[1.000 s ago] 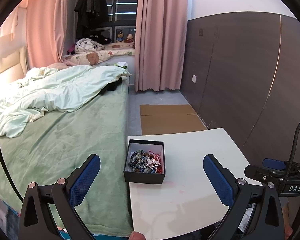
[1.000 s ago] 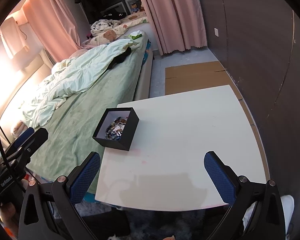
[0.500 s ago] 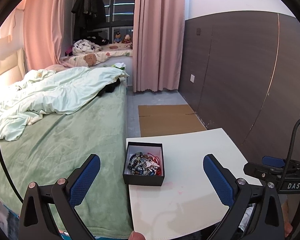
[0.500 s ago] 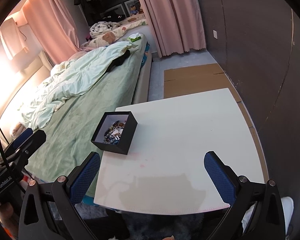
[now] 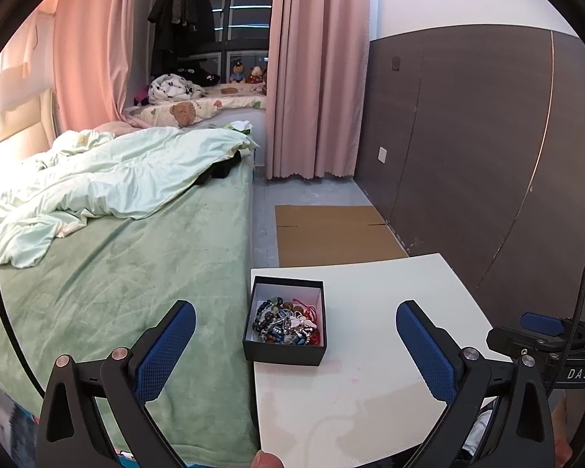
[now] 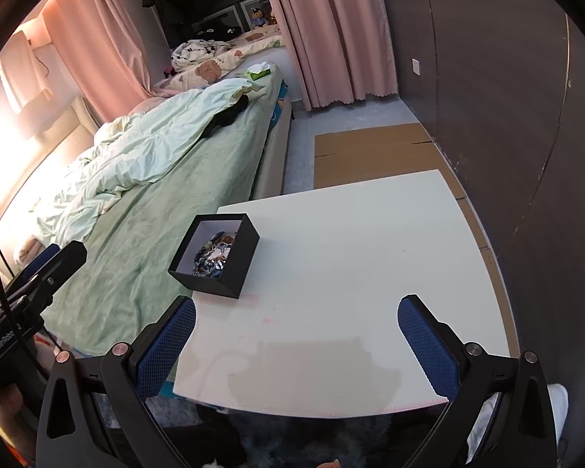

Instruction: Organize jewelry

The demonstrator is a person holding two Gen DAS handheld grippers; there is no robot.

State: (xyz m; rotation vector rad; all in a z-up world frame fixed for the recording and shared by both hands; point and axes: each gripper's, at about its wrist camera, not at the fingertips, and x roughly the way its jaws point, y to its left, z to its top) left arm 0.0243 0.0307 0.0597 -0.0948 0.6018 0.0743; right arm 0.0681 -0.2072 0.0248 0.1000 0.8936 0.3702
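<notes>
Jewelry [image 5: 286, 323] heaped in black box [image 5: 284, 353] at table's [image 5: 370, 390] left edge; both grippers [image 5: 292, 345] [image 6: 294, 335] spread, empty; stage indeterminate.

Bedroom. Bed [image 5: 144, 273] on left: green sheet, crumpled pale-green duvet [image 5: 109, 179]. Pink curtains [image 5: 316, 78] frame a dark window [image 5: 230, 11]; dark clothes hang there. Dark brown panelled wall [image 5: 468, 148] on right, white above. Grey floor with flattened cardboard [image 5: 331, 234]. White desk [image 6: 351, 292] near the bed. Warm light at the headboard.
</notes>
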